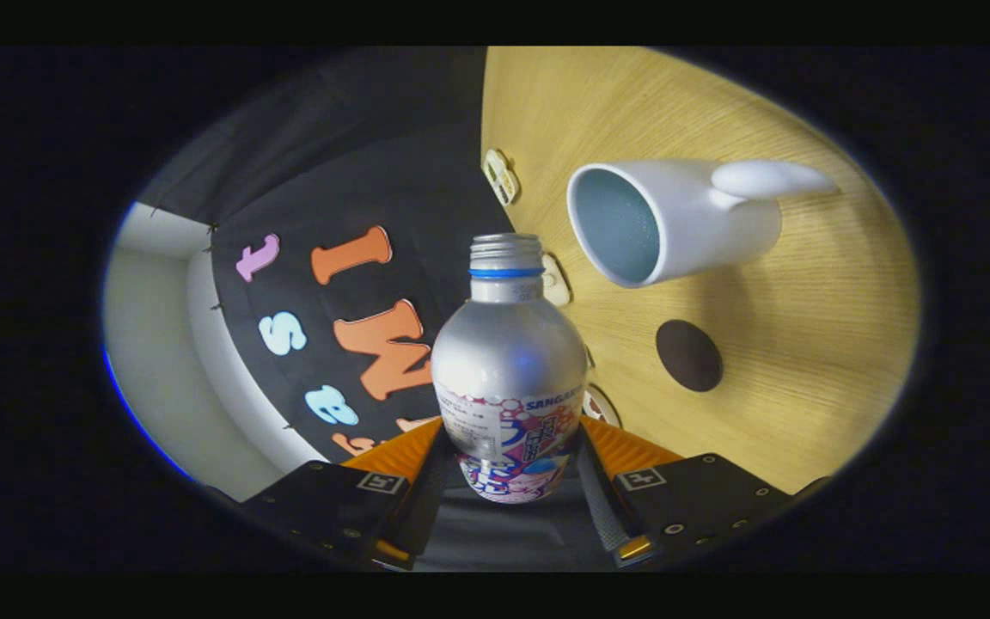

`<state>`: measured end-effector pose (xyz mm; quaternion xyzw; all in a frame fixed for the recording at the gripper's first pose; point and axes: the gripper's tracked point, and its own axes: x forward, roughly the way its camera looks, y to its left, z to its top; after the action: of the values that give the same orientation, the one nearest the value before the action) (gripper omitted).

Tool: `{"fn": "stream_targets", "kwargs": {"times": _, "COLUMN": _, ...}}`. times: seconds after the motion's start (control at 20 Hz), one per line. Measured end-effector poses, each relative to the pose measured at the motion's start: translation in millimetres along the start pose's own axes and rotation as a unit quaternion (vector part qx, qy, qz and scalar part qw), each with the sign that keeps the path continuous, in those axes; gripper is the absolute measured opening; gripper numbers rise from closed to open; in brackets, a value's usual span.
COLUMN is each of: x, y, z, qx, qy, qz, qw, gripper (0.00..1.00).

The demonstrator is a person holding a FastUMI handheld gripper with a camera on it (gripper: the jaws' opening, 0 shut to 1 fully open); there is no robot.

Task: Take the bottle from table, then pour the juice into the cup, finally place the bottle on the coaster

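1. tongs (512, 468) are sitting nearest the lens, both fingers (607, 481) pressing on the lower body of the bottle (510, 370), one on each side; the grip is narrow and holding it.
2. bottle is lying between the fingers and pointing forward along them, its open threaded neck well ahead of the fingertips; no cap is showing on it.
3. the whole view is rolled sideways, so i am judging the bottle to be tipping toward the pour, though no juice is visibly leaving the neck.
4. cup (675, 223) is standing on the counter (804, 344), its mouth beside the bottle neck but apart from it, handle facing away from the bottle.
5. coaster (689, 355), a dark round disc, is lying on the counter near the cup, bare.
6. for a clean pour: the neck is needing to come over the cup mouth before tilting further; tilt slowly, keep the squeeze steady since the metal body looks slick, and avoid knocking the rim.
7. risk: spilling onto the counter if tilted while offset.
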<state>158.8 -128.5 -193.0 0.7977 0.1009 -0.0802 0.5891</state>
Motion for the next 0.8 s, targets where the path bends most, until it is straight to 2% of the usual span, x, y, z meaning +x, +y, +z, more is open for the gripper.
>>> {"fn": "stream_targets", "kwargs": {"times": 0.2, "x": -2.2, "y": -2.1, "z": -0.7, "qx": -0.123, "qy": -0.009, "qz": -0.005, "qw": 0.992, "gripper": 0.74}}
{"fn": "stream_targets", "kwargs": {"times": 0.4, "x": 1.6, "y": 3.7, "z": -3.0, "qx": -0.263, "qy": -0.020, "qz": -0.012, "qw": 0.964, "gripper": 0.74}}
{"fn": "stream_targets", "kwargs": {"times": 0.55, "x": 5.7, "y": 11.0, "z": -10.7, "qx": -0.369, "qy": -0.027, "qz": -0.009, "qw": 0.929, "gripper": 0.74}}
{"fn": "stream_targets", "kwargs": {"times": 0.8, "x": 9.2, "y": 38.0, "z": -9.0, "qx": -0.519, "qy": -0.075, "qz": -0.001, "qw": 0.852, "gripper": 0.75}}
